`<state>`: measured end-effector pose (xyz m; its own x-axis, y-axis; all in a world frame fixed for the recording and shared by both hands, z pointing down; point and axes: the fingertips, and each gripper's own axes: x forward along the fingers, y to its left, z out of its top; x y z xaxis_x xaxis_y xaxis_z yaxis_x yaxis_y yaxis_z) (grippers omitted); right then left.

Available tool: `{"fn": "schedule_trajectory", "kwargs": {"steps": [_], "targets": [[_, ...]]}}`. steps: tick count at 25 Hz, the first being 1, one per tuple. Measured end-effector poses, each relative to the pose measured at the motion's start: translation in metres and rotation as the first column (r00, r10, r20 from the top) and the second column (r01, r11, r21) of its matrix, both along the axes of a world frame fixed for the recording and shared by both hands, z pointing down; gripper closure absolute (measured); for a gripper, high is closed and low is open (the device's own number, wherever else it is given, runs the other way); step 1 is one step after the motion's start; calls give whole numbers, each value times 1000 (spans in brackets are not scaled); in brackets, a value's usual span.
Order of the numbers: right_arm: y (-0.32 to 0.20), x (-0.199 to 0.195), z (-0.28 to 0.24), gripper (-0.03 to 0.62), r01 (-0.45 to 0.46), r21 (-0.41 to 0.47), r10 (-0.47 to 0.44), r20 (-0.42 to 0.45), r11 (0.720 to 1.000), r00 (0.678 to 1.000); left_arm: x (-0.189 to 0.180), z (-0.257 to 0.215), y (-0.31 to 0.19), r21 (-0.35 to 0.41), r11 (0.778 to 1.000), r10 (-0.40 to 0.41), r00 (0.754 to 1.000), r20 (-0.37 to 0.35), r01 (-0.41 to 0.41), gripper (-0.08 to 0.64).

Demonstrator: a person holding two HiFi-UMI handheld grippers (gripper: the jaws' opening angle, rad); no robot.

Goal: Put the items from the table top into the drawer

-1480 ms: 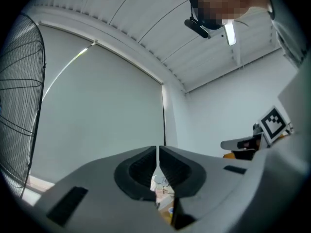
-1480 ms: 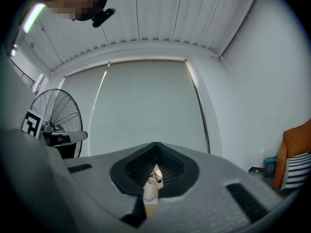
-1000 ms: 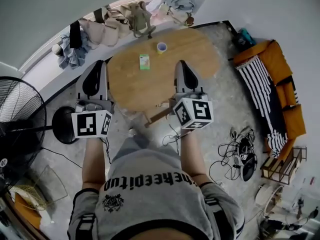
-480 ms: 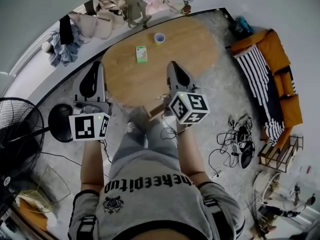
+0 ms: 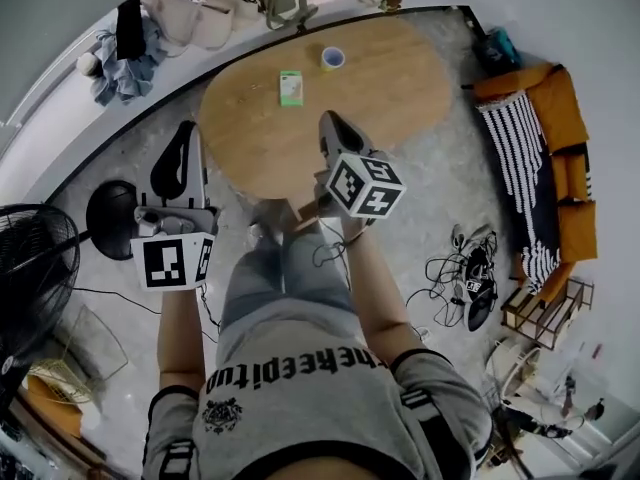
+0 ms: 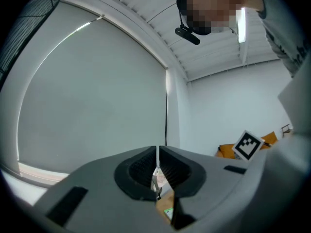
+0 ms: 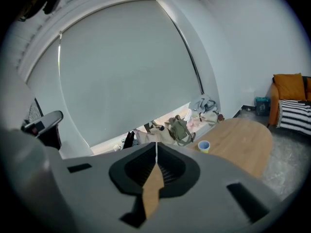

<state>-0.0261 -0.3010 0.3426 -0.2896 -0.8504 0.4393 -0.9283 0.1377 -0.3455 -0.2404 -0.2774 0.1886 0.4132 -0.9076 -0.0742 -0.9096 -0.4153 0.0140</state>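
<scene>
Green packet [image 5: 290, 88], cup [image 5: 331, 58] both on wooden surface [image 5: 400, 88], untouched. Nearest: left hand-held gripper [image 5: 183, 133] jaws together, nothing between, tip just off surface's left edge, over floor. Right hand-held gripper [image 5: 330, 123] also closed, empty, tip over surface's near half. Beyond it, packet lies flat mid-surface; cup upright near far edge, apart from packet. Farthest: bags, clothes [image 5: 250, 3] heaped along wall.

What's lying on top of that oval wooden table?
A small green box and a small cup. The right gripper covers part of the near edge of the table, so anything there is hidden.
</scene>
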Motion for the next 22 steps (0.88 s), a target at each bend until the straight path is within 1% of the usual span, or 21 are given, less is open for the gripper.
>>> {"fn": "schedule_trajectory", "kwargs": {"steps": [7, 14, 18, 22], "targets": [[-33, -14, 71, 543, 49, -137, -52, -12, 989, 999, -13, 34, -17, -43, 998, -51, 999, 12, 52, 540], [-60, -20, 141, 480, 85, -259, -90, -9, 962, 996, -17, 62, -44, -69, 992, -103, 995, 5, 103, 540], [-78, -18, 178, 440, 103, -310, -118, -28, 945, 993, -14, 82, -59, -93, 987, -131, 991, 6, 131, 540], [-95, -17, 213, 417, 117, -353, -139, -35, 928, 990, -9, 104, -72, -126, 981, -150, 989, 12, 150, 540]]}}
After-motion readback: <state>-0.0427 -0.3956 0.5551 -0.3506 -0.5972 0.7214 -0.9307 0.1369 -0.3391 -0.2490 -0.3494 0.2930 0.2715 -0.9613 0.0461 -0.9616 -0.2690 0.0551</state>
